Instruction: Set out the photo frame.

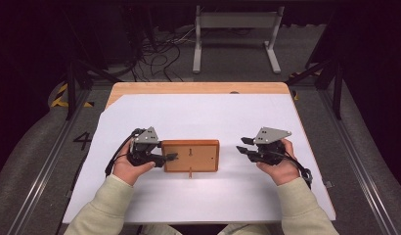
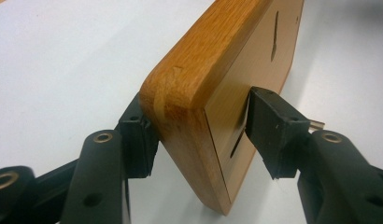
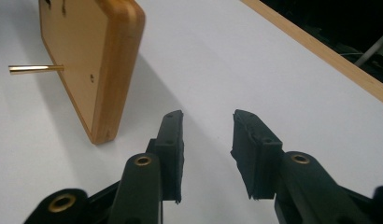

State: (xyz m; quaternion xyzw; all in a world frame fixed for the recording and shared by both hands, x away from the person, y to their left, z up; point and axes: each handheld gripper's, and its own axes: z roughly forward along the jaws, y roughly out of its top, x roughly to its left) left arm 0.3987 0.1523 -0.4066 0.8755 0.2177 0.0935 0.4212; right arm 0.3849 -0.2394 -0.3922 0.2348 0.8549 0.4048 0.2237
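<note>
1. A wooden frame (image 1: 190,155) is seen lying on the white sheet (image 1: 198,115), near the front middle of the table (image 1: 198,88), with its back panel turned up.
2. The left claw (image 2: 201,135) is closed on the left short edge of the frame: one jaw is pressed under the rounded rim, the other on the flat back panel.
3. The right claw (image 3: 206,154) is held moderately open with nothing between its jaws, near the right end of the frame but apart from it.
4. The frame is judged to be stiff and fairly light. The rim looks smooth and varnished, so some slipping can be expected. If there is glass on the hidden face, care would be needed; this cannot be told.
5. A thin brass pin (image 3: 34,69) stands out from the back panel and could be bent easily. A hold on the thick wooden rim is judged safer than on the pin or the thin panel.
6. The sheet is flat, matt and bare around the frame.
7. Beyond the table a grey floor (image 1: 32,147), loose cables (image 1: 162,54) and a white metal stand (image 1: 235,34) are seen in a dark room.
</note>
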